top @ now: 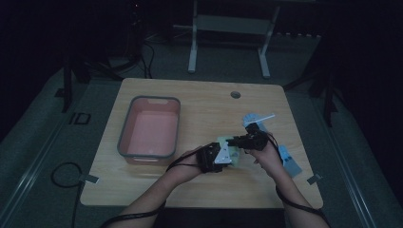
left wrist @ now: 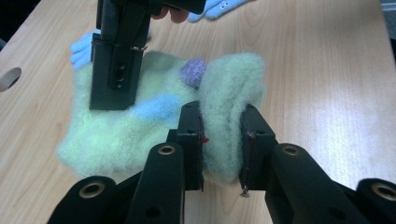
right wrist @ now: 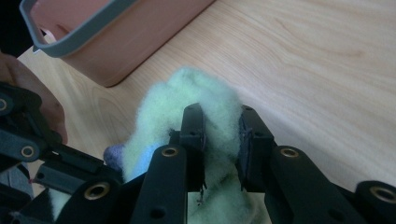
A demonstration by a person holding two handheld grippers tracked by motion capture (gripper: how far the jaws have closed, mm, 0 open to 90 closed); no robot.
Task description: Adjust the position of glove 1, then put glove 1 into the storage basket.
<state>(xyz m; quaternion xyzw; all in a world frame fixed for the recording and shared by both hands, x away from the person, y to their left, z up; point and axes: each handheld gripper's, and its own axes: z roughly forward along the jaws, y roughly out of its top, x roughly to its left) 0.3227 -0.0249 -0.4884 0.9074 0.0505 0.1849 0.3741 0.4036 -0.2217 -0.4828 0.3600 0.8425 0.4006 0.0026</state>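
In the high view, a pale green fuzzy sock [top: 227,151] is seen on the wooden table [top: 204,104], between the left gripper [top: 227,157] and the right gripper [top: 234,141], beside the pink bin [top: 149,127].

In the left gripper view, a bunched fold of the sock [left wrist: 229,116] is pinched between its jaws.

In the right gripper view, another fold [right wrist: 205,112] is clamped likewise

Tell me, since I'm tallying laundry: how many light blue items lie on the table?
2: one at the far right, beyond the tongs, and one near the right edge beside the right forearm. Others may be hidden.
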